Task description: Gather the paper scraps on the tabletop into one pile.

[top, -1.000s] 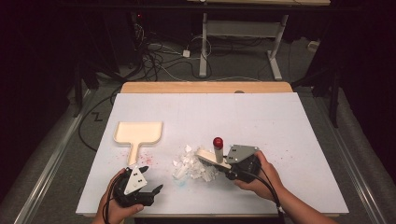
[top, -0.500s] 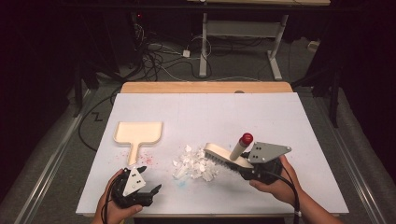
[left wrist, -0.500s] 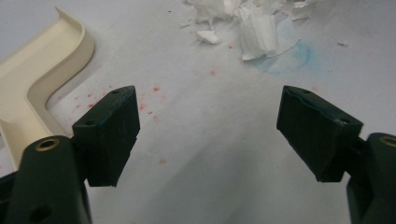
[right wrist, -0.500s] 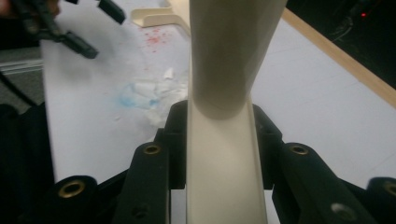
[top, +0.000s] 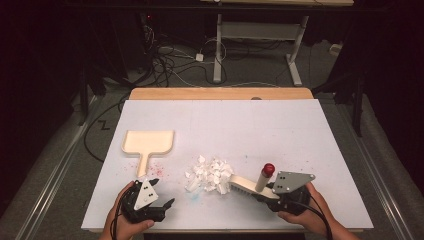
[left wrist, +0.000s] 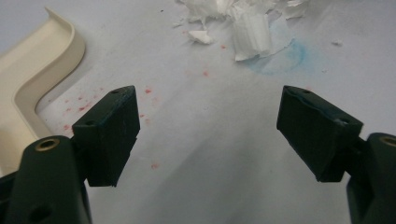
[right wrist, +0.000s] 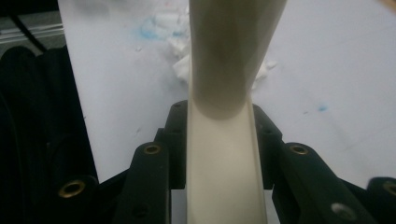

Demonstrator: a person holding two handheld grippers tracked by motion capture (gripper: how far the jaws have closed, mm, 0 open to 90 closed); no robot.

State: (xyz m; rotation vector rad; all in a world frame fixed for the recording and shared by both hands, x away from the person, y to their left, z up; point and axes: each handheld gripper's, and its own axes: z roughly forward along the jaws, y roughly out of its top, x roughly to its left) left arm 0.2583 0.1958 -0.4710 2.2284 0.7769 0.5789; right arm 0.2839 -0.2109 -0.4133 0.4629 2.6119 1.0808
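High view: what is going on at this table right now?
A person is sweeping up paper scraps in the middle of the white table. The right hand-held gripper is shut on a cream brush, its bristles against the right side of the pile. The left hand-held gripper is open and holds nothing, just below the handle of the cream dustpan.

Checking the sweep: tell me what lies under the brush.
The brush, clamped in the right tool, rests bristles-down on the white table, its end against the paper scraps. Whether scraps lie beneath the bristles is hidden.
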